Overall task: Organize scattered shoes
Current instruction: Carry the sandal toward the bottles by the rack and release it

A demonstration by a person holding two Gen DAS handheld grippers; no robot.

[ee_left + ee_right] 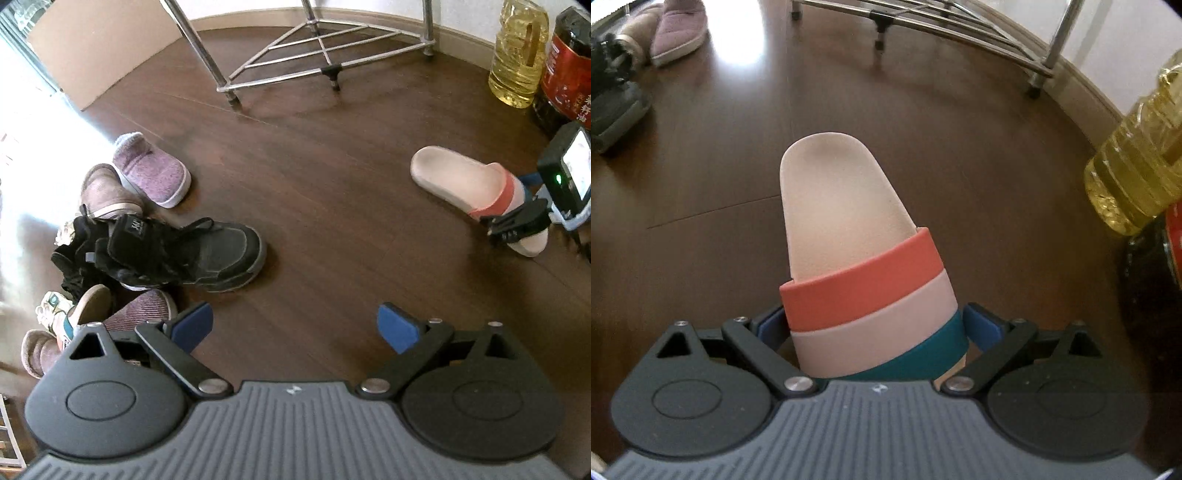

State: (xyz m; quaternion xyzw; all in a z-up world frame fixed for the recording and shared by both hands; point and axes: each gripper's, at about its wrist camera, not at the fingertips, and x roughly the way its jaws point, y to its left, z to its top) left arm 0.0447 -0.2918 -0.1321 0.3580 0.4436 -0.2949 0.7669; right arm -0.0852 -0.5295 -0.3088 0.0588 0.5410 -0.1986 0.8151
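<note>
Right gripper (873, 332) under my control, blue pads flanking the striped slide sandal (849, 236) strap, grip unclear, heel pointing away on wood floor (701, 184), left gripper (295, 328) spread wide, empty, sandal well right of it.

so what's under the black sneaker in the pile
The black sneaker lies atop another black shoe, its toe on the wood floor. A purple slipper pokes out beside it. Anything deeper in the pile is covered.

Left wrist view: high, angled down over the dark wooden floor (314, 184), fairly far.
Right wrist view: low, very close behind the cream slide sandal with striped strap (842, 206), facing forward.
Shared: sandal (454, 177), steel-wire rack (317, 48), yellow oil bottle (517, 55).
</note>
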